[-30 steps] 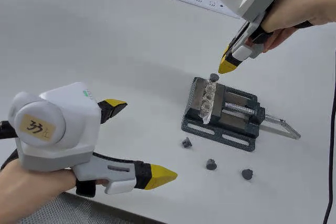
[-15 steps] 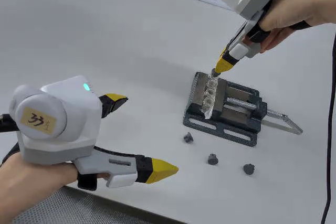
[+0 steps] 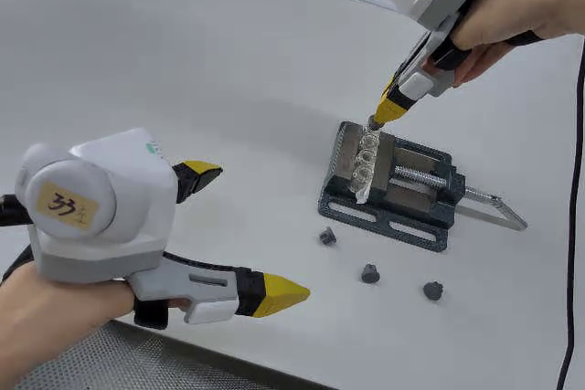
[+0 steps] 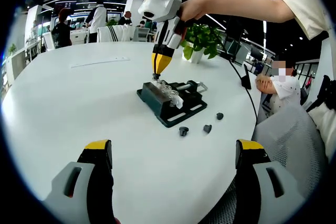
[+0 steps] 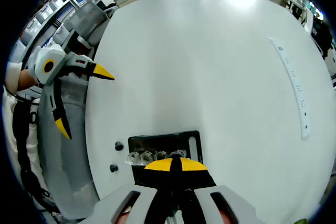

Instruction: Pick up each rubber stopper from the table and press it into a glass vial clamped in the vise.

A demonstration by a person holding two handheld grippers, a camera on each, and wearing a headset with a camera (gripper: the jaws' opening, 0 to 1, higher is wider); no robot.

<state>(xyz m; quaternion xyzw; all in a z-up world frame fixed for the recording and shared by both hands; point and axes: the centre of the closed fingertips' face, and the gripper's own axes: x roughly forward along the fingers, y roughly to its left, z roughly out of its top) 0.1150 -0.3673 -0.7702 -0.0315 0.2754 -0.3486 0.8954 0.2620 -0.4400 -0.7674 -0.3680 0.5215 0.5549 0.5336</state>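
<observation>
Dark grey rubber stopper (image 3: 374,123) atop the farthest clear glass vial (image 3: 368,141) in the dark metal bench vise (image 3: 416,212), right of centre in the head view. Touched from above by the yellow-tipped right gripper (image 3: 388,113), jaws together. Three more small grey stoppers (image 3: 369,273) loose on the white worktop (image 3: 183,61), lower right. Yellow-tipped left gripper (image 3: 263,231) at lower left, jaws wide apart, holding nothing.

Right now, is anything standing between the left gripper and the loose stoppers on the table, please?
Nothing visible does: bare table lies between the open left gripper and the three stoppers; the vise sits beyond them.
</observation>
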